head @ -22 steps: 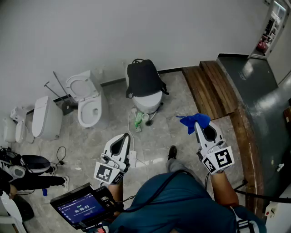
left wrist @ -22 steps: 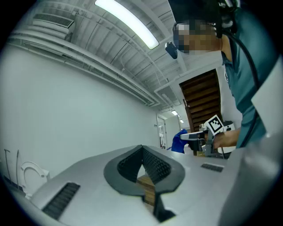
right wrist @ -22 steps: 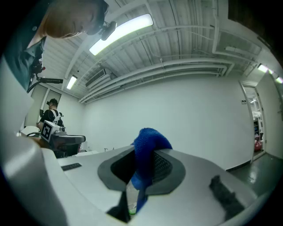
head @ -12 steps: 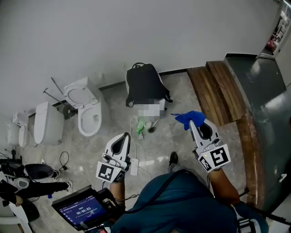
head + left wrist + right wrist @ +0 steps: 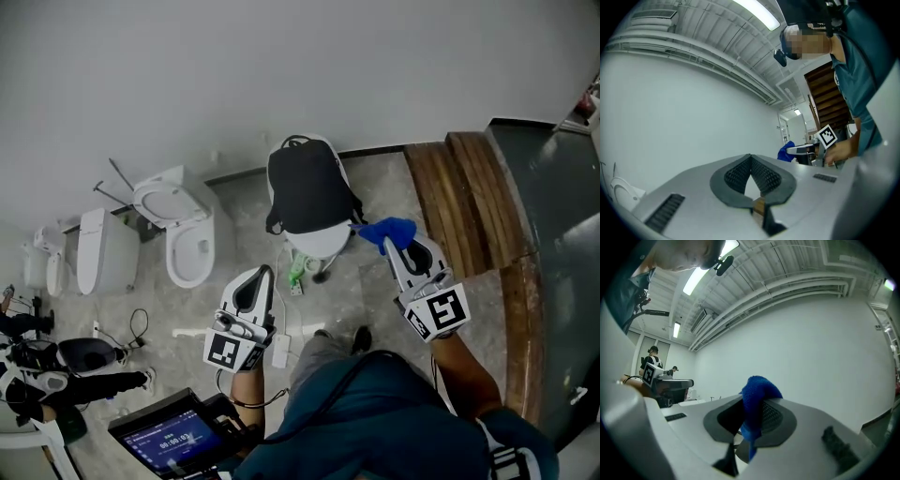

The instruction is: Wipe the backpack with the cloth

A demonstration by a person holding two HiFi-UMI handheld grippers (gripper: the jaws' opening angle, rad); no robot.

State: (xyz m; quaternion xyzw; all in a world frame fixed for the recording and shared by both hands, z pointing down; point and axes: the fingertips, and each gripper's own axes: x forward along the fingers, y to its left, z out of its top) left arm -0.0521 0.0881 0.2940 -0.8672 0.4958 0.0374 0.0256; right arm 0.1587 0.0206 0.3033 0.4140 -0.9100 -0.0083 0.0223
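One cloth (image 5: 384,230) pinched in right gripper (image 5: 393,247) beside backpack (image 5: 307,187); left gripper (image 5: 266,272) pressed together.

A bare test hall: toilets (image 5: 186,239) line a white wall (image 5: 281,66).

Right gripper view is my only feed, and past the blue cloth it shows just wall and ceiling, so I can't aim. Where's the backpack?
Observer: The head view shows the black backpack propped on a white fixture against the wall, straight ahead of the person.
Operator: How near is my cloth?
Observer: The blue cloth, clamped in the right gripper, shows just beside the backpack's lower right edge. I cannot tell whether they touch.
Operator: And the left gripper?
Observer: The left gripper hangs lower, left of the backpack, jaws together with nothing between them.
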